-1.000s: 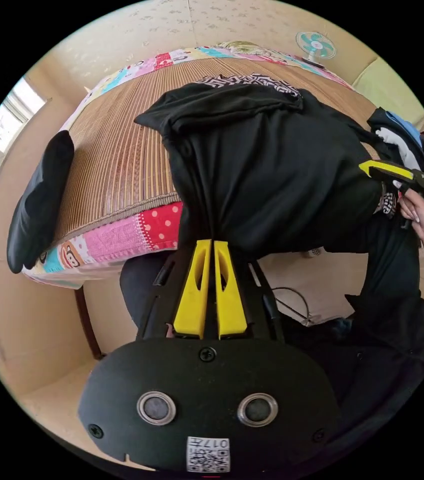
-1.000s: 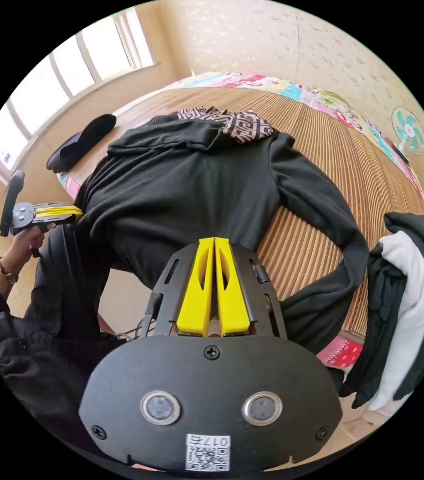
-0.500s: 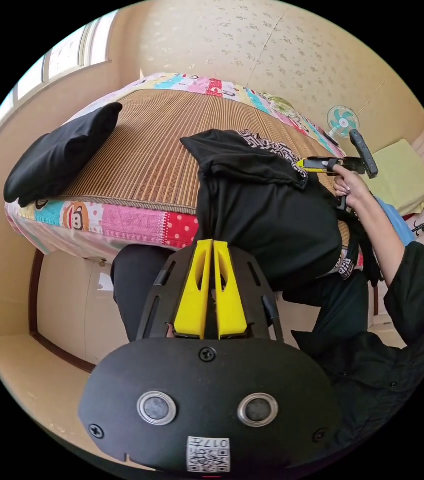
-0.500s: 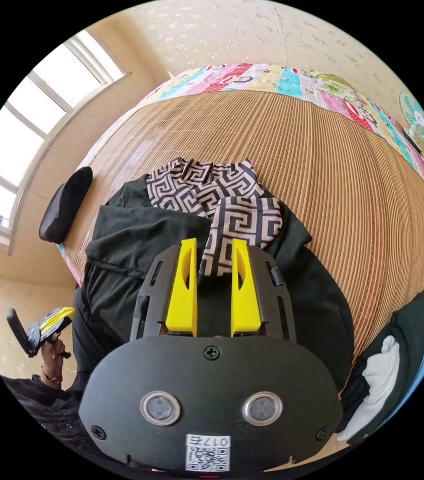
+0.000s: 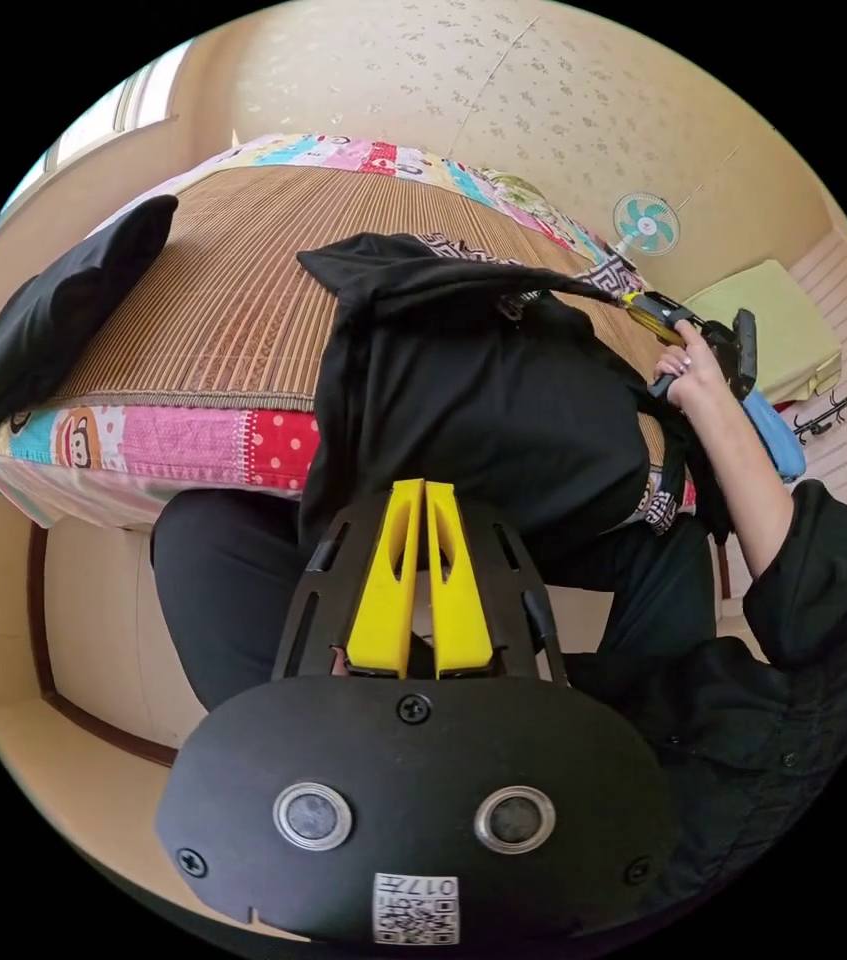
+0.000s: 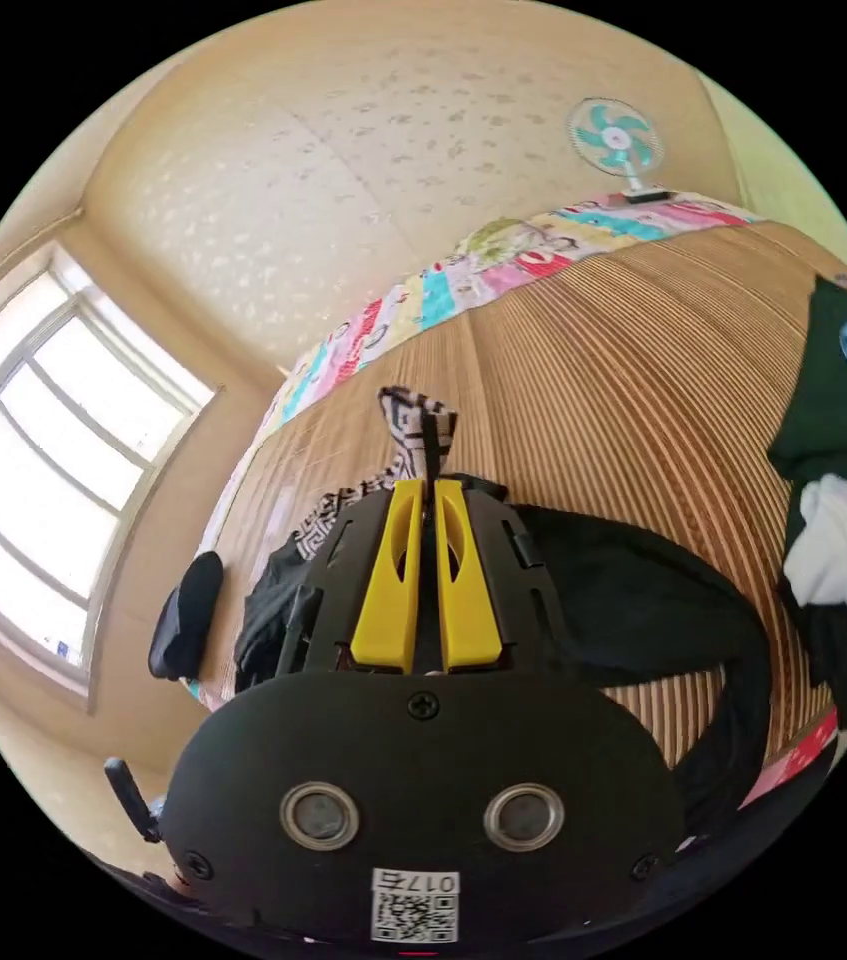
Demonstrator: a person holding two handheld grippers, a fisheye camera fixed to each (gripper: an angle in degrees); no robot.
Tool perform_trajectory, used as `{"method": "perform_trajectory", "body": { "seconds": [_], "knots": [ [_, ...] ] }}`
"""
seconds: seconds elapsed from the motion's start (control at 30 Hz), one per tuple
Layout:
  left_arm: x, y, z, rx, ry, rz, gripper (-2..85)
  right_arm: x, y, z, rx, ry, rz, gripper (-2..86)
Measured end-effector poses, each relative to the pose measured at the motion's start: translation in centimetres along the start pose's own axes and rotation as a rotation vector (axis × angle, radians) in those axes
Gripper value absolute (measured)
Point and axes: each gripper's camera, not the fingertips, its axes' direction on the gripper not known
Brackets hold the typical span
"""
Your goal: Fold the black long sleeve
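The left gripper view looks from off the bed's (image 5: 193, 440) edge toward twelve o'clock; the right gripper view sits low over the mat (image 6: 643, 380), facing the wall. Both share the fan (image 5: 646, 222).

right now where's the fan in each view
Left gripper view: the fan sits upper right, against the wall past the far end of the bed.
Right gripper view: the fan is near the top, right of centre, just above the bed's colourful edge.
Shared landmark: the striped mat on the bed, with the black long sleeve lying on it.
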Motion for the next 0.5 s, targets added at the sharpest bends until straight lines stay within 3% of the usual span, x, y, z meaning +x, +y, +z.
{"method": "perform_trajectory", "body": {
  "seconds": [0.07,0.13,0.27,0.5],
  "knots": [
    [0.4,0.0,0.1,-0.001,0.002,0.014,-0.9,3.6,0.9,1.2,-0.083,0.019,0.074,3.4],
    [1.0,-0.1,0.1,-0.005,0.007,0.038,-0.9,5.7,1.6,0.0,-0.109,-0.084,0.069,4.4],
    [2.3,-0.1,0.0,0.021,-0.010,0.089,-0.8,5.1,2.3,-5.2,-0.065,-0.051,-0.062,6.5],
    [2.8,-9.5,0.0,0.124,-0.071,0.200,2.0,7.8,6.3,-12.7,-0.036,0.153,-0.164,6.3]
  ]
}}
